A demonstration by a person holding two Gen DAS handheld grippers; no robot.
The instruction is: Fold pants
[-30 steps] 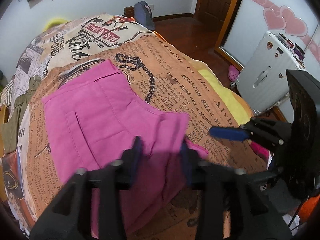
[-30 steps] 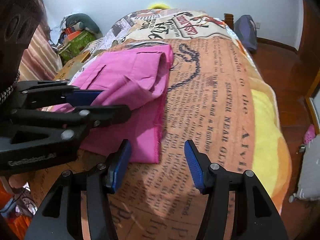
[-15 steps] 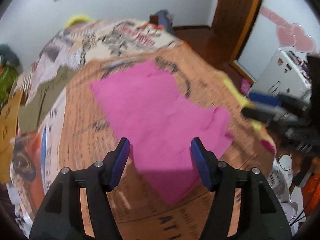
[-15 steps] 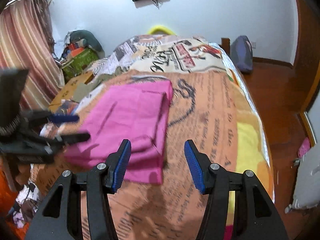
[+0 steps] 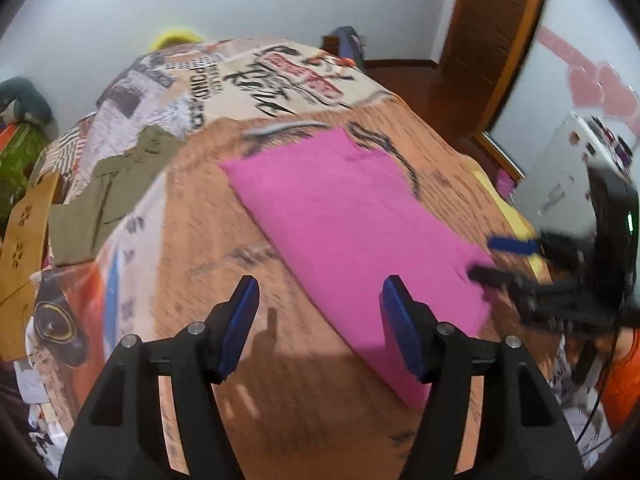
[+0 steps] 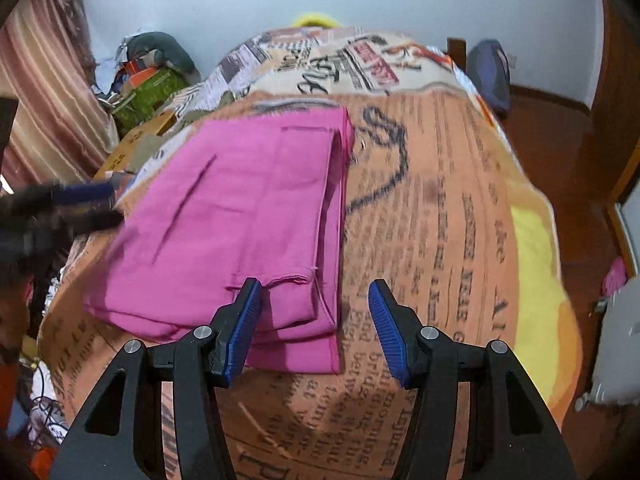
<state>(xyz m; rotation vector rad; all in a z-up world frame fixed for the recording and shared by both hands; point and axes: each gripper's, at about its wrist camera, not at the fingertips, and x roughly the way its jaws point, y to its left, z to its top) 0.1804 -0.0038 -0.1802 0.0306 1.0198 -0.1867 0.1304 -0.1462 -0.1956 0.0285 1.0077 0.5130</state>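
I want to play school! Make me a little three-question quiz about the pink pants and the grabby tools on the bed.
1. True or false: the pink pants lie folded in layers on the newspaper-print bedspread.
2. What is the left tool holding? A) the pants B) nothing C) the olive garment
3. Fill in: the right tool is ____, with nothing between its blue pads.

Key: 1 true; 2 B; 3 open

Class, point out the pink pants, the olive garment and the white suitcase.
pink pants (image 6: 248, 216): right wrist view, top folded layer.
olive garment (image 5: 116, 184): left wrist view, its middle.
white suitcase (image 5: 560, 176): left wrist view, its front.
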